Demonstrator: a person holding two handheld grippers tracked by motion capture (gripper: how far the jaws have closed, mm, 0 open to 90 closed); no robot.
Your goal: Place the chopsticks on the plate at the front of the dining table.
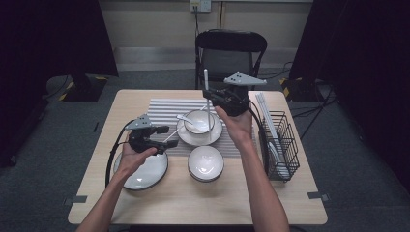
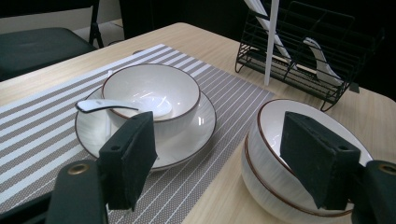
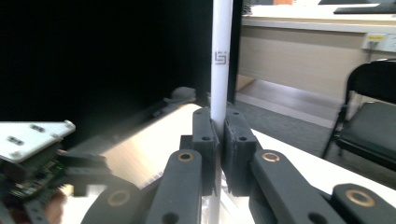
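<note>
My right gripper [image 1: 212, 98] [image 3: 218, 135] is raised above the far side of the table and is shut on a white chopstick [image 1: 207, 99] [image 3: 220, 56], which stands upright over the bowl on the saucer. That white bowl [image 1: 198, 121] [image 2: 152, 91] holds a white spoon [image 1: 184, 118] [image 2: 105, 105] and sits on a saucer [image 2: 196, 130] on the striped mat [image 1: 164, 110]. My left gripper [image 1: 163, 137] [image 2: 222, 140] hangs open above a white plate [image 1: 150, 174] at the front left, with nothing between its fingers.
A stack of white bowls [image 1: 206, 163] [image 2: 266, 140] stands in front of the saucer. A black wire rack [image 1: 280, 145] [image 2: 299, 42] at the right edge holds chopsticks and spoons. A black folding chair [image 1: 231, 48] stands behind the table.
</note>
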